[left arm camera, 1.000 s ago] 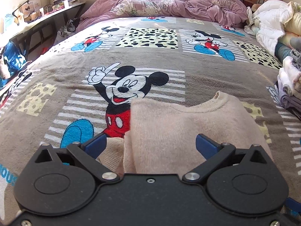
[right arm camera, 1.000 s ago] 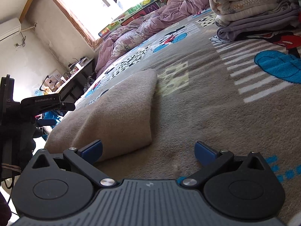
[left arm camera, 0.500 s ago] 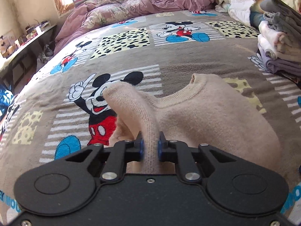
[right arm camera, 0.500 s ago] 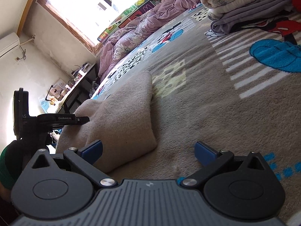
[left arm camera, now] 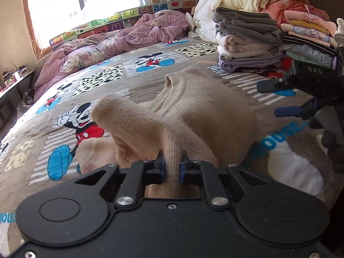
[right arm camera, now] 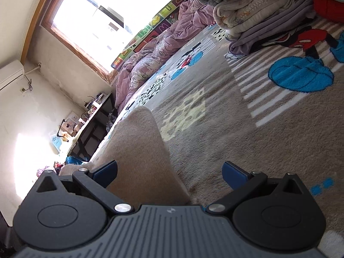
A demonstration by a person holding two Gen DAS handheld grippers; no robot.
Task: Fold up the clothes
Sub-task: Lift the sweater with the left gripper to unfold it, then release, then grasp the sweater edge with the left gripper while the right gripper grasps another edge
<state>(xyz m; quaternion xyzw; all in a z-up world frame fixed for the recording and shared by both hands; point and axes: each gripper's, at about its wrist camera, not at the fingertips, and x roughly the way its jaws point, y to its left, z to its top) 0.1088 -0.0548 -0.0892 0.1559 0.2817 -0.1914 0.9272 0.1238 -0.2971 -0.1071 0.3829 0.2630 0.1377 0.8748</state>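
Left gripper (left arm camera: 172, 168) pinching beige knitted sweater (left arm camera: 206, 116); right gripper (right arm camera: 169, 172) spread wide, empty. Carry fold over squarely, edges aligned, without dragging.

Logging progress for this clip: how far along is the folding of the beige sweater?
Done: folded stacks sit on the blanket. In hand: left hand-held gripper pinches a lifted fold of the beige sweater; right hand-held gripper is open at its edge. Left: the sweater is bunched, collar showing, not yet a neat fold.

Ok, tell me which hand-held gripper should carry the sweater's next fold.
Left. The left hand-held gripper is already shut on the beige sweater, lifting a fold. The right hand-held gripper is open, holding nothing.
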